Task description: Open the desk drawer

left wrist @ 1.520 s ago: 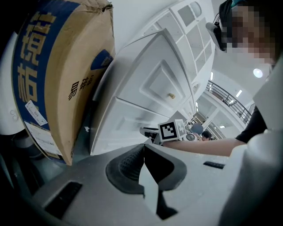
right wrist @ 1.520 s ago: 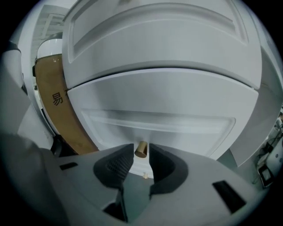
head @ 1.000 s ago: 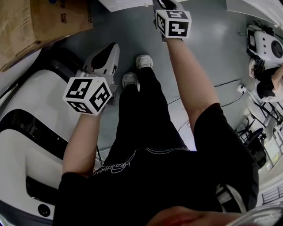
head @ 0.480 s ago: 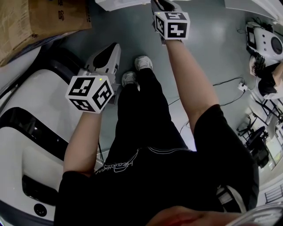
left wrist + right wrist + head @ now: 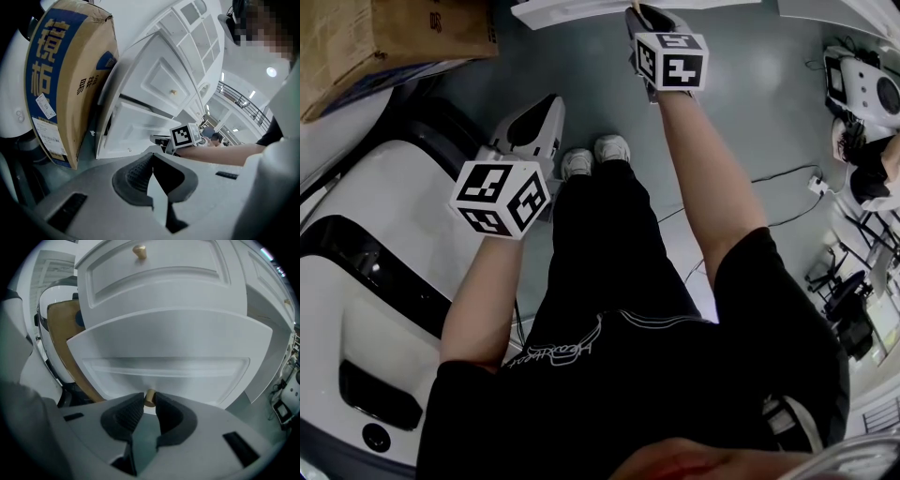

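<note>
Shoes have drawn level and the left arm has slid rightward in the head view; right tool sits top centre. Left gripper view: left tool has its jaws together, empty; drawer mid-frame, seemingly partly out. Right gripper view: jaws clamp its brass knob, lower centre, so the pull looks under way.

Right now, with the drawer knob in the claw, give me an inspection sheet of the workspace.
Surface: grey floor, the person's shoes on it.
Job's things: desk drawer stands out from the white desk.
Clutter: cardboard box beside the desk.
Grippers: right claw shut on the drawer's brass knob; left claw shut, empty.
Cables: cables on the floor at right.
Surroundings: white machine at left.
</note>
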`<control>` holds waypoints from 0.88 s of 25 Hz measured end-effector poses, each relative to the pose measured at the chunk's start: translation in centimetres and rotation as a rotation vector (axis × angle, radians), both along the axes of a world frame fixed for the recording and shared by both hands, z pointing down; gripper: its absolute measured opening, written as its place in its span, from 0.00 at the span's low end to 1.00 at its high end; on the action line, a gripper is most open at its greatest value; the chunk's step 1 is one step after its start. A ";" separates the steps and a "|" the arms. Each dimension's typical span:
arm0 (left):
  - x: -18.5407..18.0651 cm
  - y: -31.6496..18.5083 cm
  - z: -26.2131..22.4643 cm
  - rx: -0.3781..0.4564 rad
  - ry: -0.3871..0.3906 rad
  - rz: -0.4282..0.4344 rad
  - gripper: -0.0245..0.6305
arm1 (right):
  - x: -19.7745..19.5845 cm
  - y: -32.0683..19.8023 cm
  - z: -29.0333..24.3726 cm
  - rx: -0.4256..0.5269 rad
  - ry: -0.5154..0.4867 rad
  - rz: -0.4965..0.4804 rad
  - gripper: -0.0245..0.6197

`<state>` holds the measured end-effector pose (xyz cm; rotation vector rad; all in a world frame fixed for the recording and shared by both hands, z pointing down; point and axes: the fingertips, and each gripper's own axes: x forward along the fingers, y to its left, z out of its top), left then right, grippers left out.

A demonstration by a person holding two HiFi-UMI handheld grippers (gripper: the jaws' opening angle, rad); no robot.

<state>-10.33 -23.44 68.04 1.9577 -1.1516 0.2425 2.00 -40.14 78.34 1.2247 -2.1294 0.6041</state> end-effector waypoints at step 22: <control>2.0 3.6 0.1 -0.041 0.006 -0.059 0.04 | 1.2 5.2 0.5 -0.074 0.004 -0.043 0.17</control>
